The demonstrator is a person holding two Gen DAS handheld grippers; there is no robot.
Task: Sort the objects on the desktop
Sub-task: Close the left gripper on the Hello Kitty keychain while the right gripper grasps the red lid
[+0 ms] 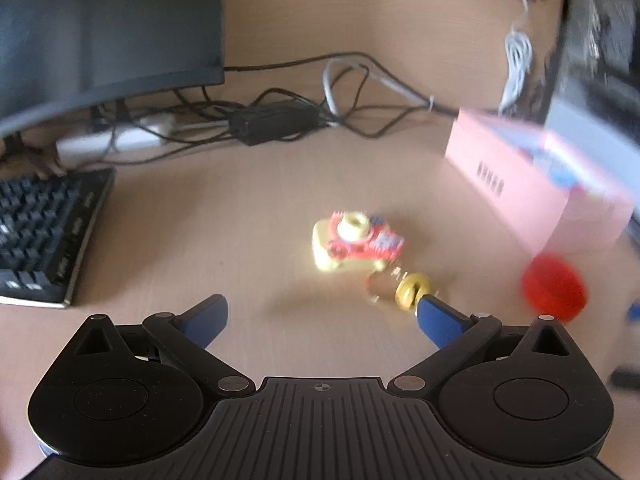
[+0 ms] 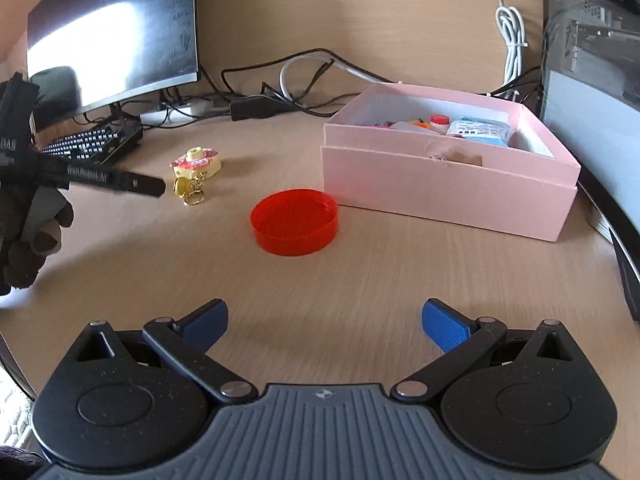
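A yellow and red toy keychain (image 1: 354,244) with gold rings (image 1: 412,290) lies on the wooden desk, just ahead of my open left gripper (image 1: 322,316); its right fingertip (image 1: 436,318) is next to the rings. In the right wrist view the keychain (image 2: 196,162) lies at the left, with the left gripper's finger (image 2: 120,180) reaching toward it. A round red lid (image 2: 294,222) lies mid-desk ahead of my open, empty right gripper (image 2: 324,320). An open pink box (image 2: 448,184) holding several small items stands at the right; it also shows in the left wrist view (image 1: 532,184).
A monitor (image 2: 116,32) and black keyboard (image 2: 96,142) stand at the left. Tangled cables and a power brick (image 2: 260,106) lie at the back. A white cable (image 2: 512,40) hangs at the back right beside a computer case (image 2: 592,60).
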